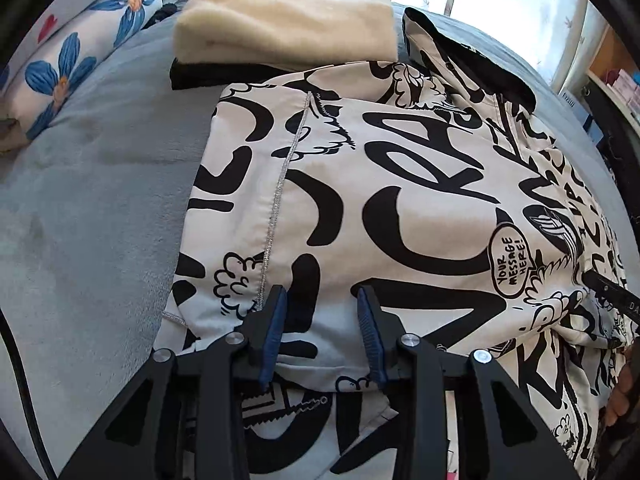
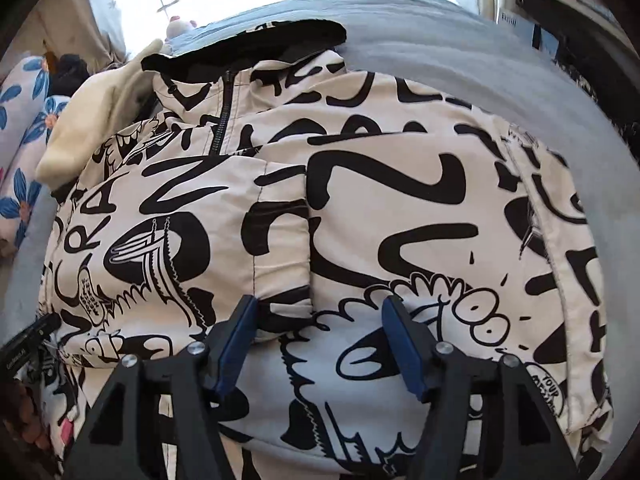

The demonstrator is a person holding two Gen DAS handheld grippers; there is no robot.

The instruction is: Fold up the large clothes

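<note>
The jacket [image 1: 400, 184] is smooth, matt woven cloth; the folded cream blanket [image 1: 288, 20] looks fuzzy; the grey bedcover [image 1: 92, 208] is soft plush. Gripper fingers [image 2: 404, 344] carry ribbed blue pads, matt black plastic frames.

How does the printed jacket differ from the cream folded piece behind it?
The jacket is white with black graffiti lettering; the cream piece is plain. The jacket has a zip and a black-lined hood; the cream piece looks fleecy, with no fastening in view. The jacket lies nearest the fingers; the cream piece lies farther back, stacked on something black. Both are folded on the grey bed.
</note>
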